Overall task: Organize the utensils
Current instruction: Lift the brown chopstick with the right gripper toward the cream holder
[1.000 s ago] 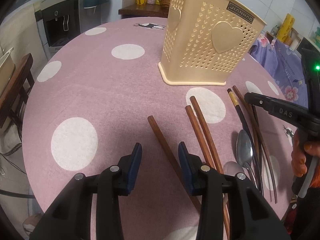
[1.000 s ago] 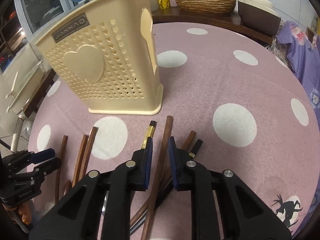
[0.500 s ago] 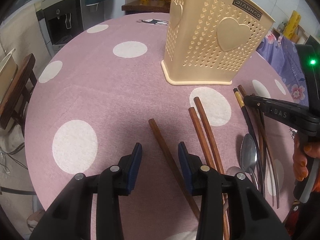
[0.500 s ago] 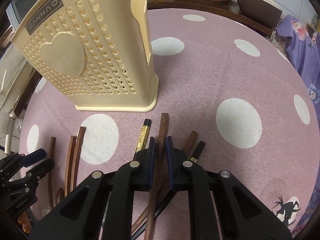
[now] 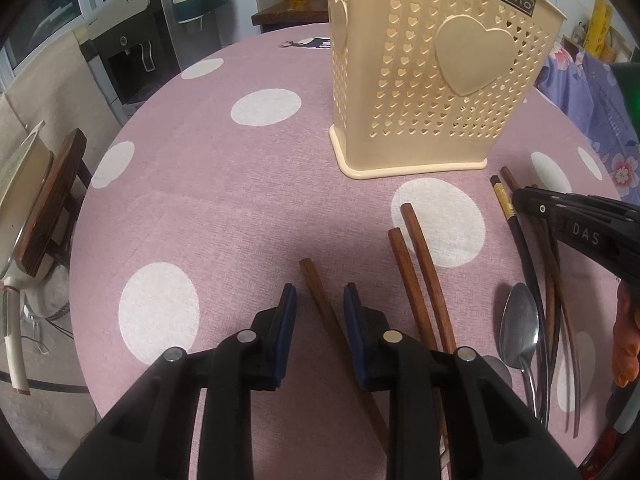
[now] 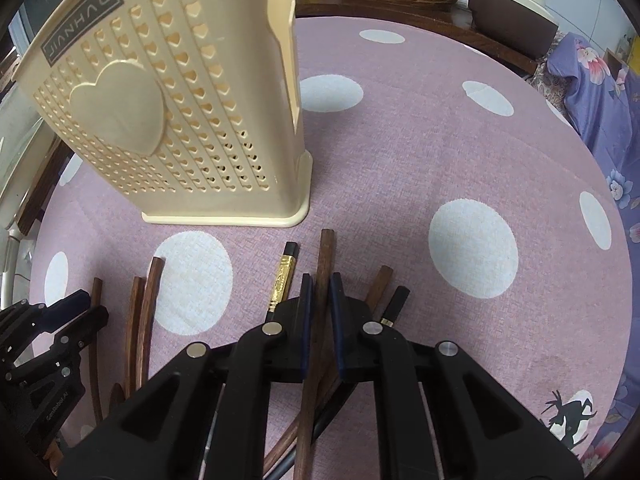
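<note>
Left wrist view: nothing visible in the holder [image 5: 432, 92] from here, though its inside can't be seen. All utensils lie flat on the tablecloth [image 5: 220, 184], so by my read the sorting has barely begun

- left gripper [image 5: 318, 320]: jaws have just been closing, but a gap shows on both sides of the lone chopstick [image 5: 320, 300] lying between them. Pads not pressing yet, so not gripped
- just to its right: a pair of brown chopsticks [image 5: 416, 276], then a spoon [image 5: 518, 324] among darker sticks, all near the holder's base

Right wrist view:
- right gripper [image 6: 318, 300] is clamped on a long brown chopstick [image 6: 326, 252], pads tight on both sides. Can't tell if it has left the cloth
- gold-banded black chopstick [image 6: 283, 280] sits just left of that jaw, another black one [image 6: 394, 300] just right

Pose: both tools pitched steeply down at the table, side by side, holder just ahead of them. An orange-gloved hand [image 5: 628, 340] shows under the right tool

Left to do: pretty much everything, lift and drop into the holder
</note>
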A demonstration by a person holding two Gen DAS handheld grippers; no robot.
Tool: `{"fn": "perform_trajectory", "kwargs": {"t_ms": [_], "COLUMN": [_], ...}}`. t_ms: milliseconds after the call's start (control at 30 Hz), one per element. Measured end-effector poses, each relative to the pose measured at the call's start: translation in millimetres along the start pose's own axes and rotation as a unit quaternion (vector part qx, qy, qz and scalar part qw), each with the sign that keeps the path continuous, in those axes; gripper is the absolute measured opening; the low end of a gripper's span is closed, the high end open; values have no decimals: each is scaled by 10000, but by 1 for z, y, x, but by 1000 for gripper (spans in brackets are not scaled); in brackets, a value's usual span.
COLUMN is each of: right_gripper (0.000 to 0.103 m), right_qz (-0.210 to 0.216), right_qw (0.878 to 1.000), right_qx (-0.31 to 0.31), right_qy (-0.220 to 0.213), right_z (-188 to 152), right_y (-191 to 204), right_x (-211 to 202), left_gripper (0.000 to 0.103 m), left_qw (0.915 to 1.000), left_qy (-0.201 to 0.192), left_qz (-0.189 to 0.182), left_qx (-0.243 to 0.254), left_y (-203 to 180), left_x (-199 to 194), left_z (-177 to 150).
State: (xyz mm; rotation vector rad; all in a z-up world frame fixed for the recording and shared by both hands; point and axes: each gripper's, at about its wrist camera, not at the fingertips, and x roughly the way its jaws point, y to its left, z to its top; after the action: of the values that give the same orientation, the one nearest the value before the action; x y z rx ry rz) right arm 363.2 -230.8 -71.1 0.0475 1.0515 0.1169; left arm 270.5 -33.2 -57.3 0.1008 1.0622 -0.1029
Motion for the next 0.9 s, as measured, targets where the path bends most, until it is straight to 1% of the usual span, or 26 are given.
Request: {"fn": "perform_trajectory", "kwargs": {"t_ms": [67,267,467,567,667,900], "right_gripper": [8,8,8,8,8,8], "right_qz": [26,136,221,221,251,315], "right_qw": [10000,9997,9984,9973,9959,9900], "right_qx": [47,114,211,236,309,387], "right_qy": [-27,-184,-482,-656,-817,-1321], "right_z": [1,1,7,11,13,25], "right_y": [-2,-8,-14,-16,-19,-28], "right_x": [1,2,-4,-11,-20,-52], "left_gripper": [14,11,9,9,8,8], "left_qw": [10000,9995,9981,9979,9965,9914], "left_qy": [-4,36,26,-131,-305,-981], "left_qz": [26,-95,-293,-268,-383,-402], "left_qx": [-81,-316,-533,-568,-677,-771], "left_y": [2,3,8,9,15,24], "left_x": [1,6,13,13,8,-23], "left_z": [2,10,22,31,39,59]}}
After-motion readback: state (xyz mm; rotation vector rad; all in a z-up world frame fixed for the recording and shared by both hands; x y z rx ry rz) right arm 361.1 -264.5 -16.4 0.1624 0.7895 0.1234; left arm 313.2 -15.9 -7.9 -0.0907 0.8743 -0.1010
